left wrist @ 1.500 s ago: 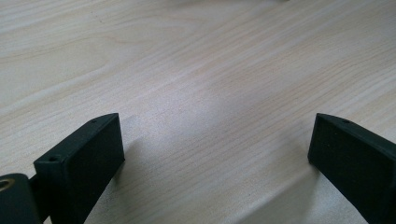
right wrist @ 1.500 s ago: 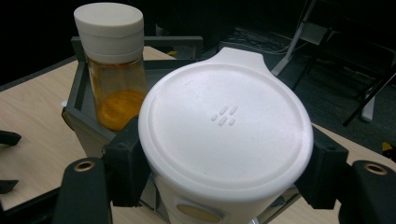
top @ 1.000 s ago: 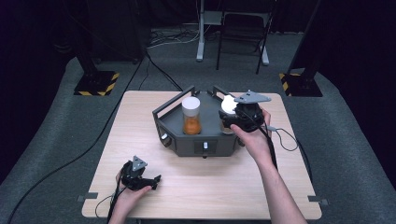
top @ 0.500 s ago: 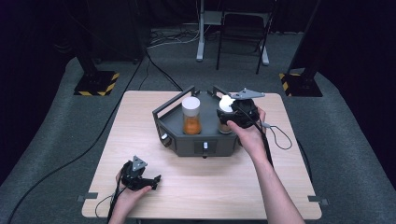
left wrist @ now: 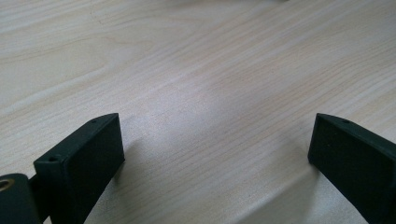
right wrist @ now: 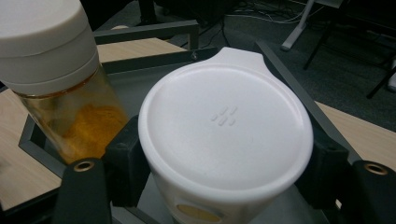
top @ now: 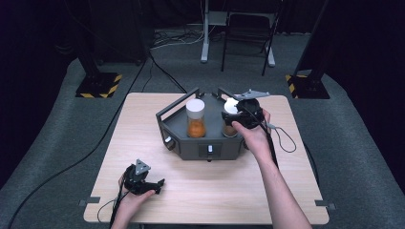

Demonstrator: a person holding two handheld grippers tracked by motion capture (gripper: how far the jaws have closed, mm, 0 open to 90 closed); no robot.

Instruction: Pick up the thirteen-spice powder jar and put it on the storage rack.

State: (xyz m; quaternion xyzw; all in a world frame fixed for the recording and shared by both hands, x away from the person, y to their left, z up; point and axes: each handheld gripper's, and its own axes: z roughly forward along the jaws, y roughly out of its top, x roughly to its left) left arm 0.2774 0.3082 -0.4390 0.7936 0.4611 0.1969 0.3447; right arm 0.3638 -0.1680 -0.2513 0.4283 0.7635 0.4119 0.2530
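R gripper (right wrist: 219,186) on white-lidded jar (right wrist: 226,135)

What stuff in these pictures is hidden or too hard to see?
- Right jar: in the right gripper view, its white lid covers the contents, and the bottom edge cuts off its base and label.
- Right hand-held gripper: in the high view, it blocks most of that jar.
- Rack: in the high view, the front knob and small white part are too small to read.
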